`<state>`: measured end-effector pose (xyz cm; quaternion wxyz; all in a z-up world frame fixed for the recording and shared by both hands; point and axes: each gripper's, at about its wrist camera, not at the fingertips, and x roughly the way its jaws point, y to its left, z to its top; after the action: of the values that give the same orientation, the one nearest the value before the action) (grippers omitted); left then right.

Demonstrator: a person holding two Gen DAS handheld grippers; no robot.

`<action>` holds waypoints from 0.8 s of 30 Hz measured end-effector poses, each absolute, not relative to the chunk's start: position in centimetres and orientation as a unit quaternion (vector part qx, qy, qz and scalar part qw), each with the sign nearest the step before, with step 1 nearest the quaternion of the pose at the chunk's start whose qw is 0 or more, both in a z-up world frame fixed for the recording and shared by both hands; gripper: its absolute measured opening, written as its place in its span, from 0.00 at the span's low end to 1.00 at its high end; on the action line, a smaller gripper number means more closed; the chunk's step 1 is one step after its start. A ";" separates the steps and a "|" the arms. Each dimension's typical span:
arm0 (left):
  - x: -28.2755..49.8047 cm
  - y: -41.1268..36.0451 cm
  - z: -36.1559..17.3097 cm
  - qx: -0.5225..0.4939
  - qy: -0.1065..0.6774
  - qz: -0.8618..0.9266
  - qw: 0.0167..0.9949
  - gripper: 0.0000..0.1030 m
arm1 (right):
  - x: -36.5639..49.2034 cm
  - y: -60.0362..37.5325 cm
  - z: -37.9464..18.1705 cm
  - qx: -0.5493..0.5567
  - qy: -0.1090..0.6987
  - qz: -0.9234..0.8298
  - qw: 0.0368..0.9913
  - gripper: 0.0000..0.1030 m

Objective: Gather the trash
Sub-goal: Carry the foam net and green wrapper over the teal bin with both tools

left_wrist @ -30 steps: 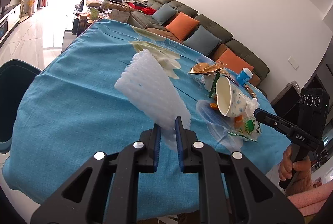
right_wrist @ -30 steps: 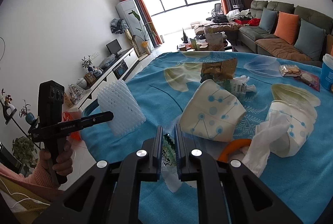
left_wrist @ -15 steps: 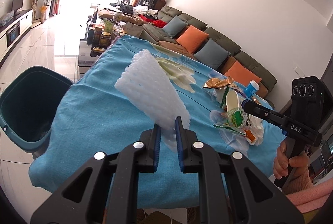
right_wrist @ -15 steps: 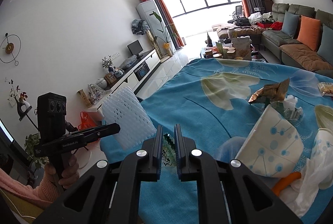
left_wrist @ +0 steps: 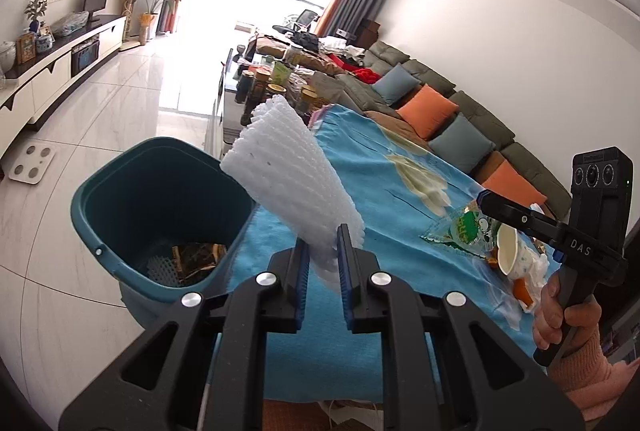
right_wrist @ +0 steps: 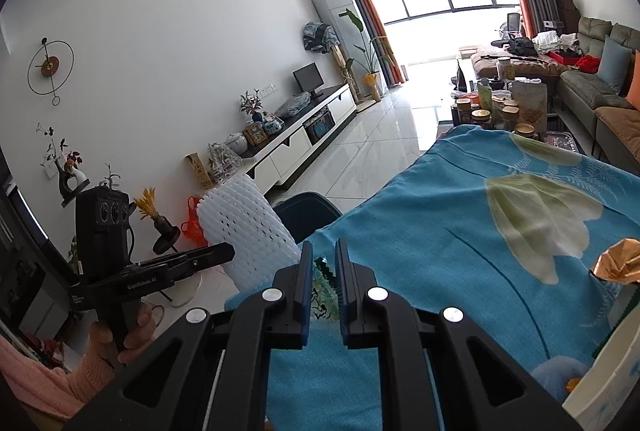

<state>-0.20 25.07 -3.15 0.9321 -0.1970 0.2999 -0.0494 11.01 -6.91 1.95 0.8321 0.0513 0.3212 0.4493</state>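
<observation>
Left tool (left_wrist: 322, 259) pinches the lower end of a white foam net (left_wrist: 288, 183), fingers nearly together with the foam squeezed between the pads. The net sticks up and away from the tool, its free end reaching toward the teal bin (left_wrist: 120, 207) that stands on the floor just beside the tabletop (left_wrist: 392, 191) edge. Likely held there to be dropped in; the tool itself is not over the opening yet. Bin already has some trash at the bottom: a brown wrapper and what looks like another net.

Right tool (right_wrist: 322, 283) is also narrowed to a slim gap, gripping the edge of a green printed wrapper (right_wrist: 320, 295). In the left view that wrapper (left_wrist: 468, 231) hangs from its tip above the tabletop, near a paper cup (left_wrist: 514, 259) and other litter. Looks like both hands are loaded for one trip to the bin. More trash remains on the tabletop, including a gold foil piece (right_wrist: 618, 261).
</observation>
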 end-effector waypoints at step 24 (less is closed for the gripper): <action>1.6 33.9 -5.7 -0.203 0.340 0.068 0.916 0.14 | 16.3 7.0 0.1 0.020 0.363 0.491 0.791 0.10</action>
<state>1.59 33.91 -5.72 0.9157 -0.2026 0.3402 0.0682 16.26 7.02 0.09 0.7912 0.0203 0.3634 0.4914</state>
